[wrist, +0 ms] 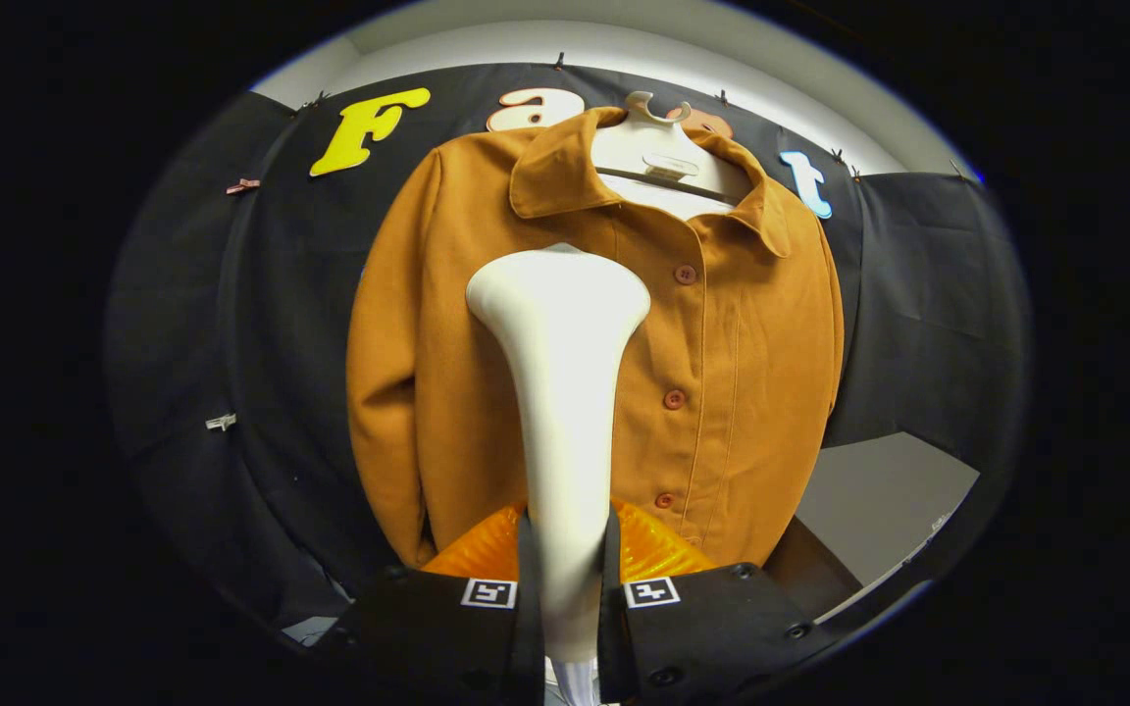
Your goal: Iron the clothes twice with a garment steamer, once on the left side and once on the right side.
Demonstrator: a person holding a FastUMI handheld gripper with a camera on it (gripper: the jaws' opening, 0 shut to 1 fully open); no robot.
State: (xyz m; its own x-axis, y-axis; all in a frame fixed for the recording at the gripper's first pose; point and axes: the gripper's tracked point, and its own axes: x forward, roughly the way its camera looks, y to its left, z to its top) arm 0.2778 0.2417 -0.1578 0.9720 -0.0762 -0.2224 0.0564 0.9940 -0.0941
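Your gripper [566,564] is clamped on the white garment steamer [561,392], both black fingers [528,588] pressing against the sides of its narrow handle, each finger block carrying a small square marker on its top face. An orange ribbed part [658,549] sits just behind the fingers, to either side of the handle. From your grip the steamer rises upright and widens into a broad, rounded head, which you hold in front of the chest of the jacket [732,392]. Whether the head touches the cloth cannot be told. The head stands left of the row of buttons [674,399] that runs down the placket.

Beyond the steamer, the mustard-brown jacket hangs buttoned on a white hanger [658,147], collar spread, one sleeve [384,392] hanging straight down along its side. Behind it the black cloth wall [928,294] of the booth closes the scene, held with small clips [221,422], with a pale wall [879,500] showing past the cloth's edge.
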